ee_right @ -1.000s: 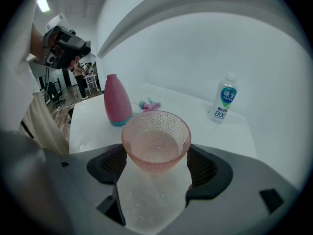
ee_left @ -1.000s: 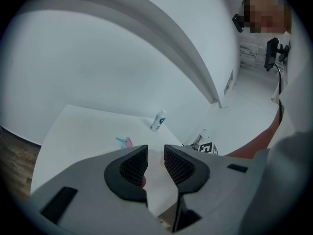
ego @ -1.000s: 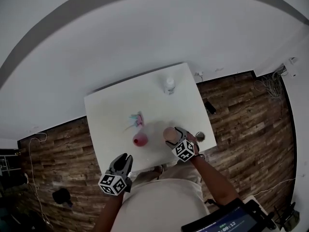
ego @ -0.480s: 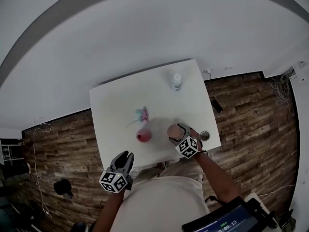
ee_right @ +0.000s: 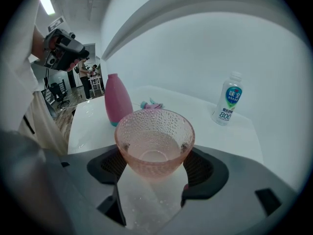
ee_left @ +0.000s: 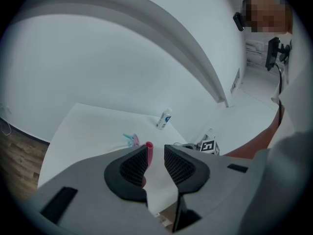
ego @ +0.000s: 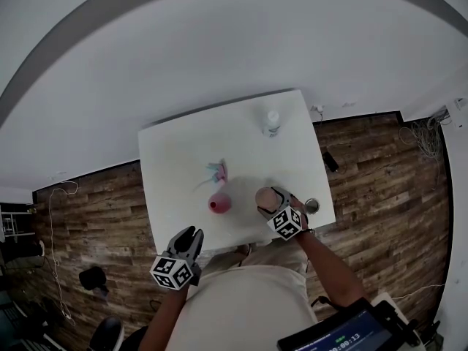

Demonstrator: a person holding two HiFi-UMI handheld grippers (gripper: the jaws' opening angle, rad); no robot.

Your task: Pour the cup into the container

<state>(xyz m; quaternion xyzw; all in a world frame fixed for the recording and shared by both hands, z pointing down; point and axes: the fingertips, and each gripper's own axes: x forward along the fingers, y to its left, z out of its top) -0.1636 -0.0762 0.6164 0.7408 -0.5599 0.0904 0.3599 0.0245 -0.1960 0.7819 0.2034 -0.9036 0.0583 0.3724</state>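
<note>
My right gripper [ego: 268, 200] [ee_right: 155, 163] is shut on a pink dimpled glass cup [ee_right: 154, 140] [ego: 263, 196], held upright just over the table's front right part. I cannot tell whether it holds any clear liquid. A tall pink container [ego: 219, 203] [ee_right: 118, 100] [ee_left: 148, 152] stands on the white table [ego: 183, 159], a short way left of the cup. My left gripper [ego: 188, 236] [ee_left: 155, 153] hangs at the table's front edge, open, with nothing between its jaws; the pink container shows through the gap, farther off.
A clear plastic water bottle [ego: 272, 123] [ee_right: 229, 99] [ee_left: 165, 119] stands near the far right corner. A small pink-and-teal item [ego: 215, 172] [ee_right: 152, 105] [ee_left: 131, 140] lies mid-table behind the container. A small round grey object [ego: 312, 205] sits at the front right corner. Wood floor [ego: 380, 196] surrounds the table.
The head view has shifted a little, so the table sits further right in the picture. Both grippers, the cup and the container keep their places relative to the table.
</note>
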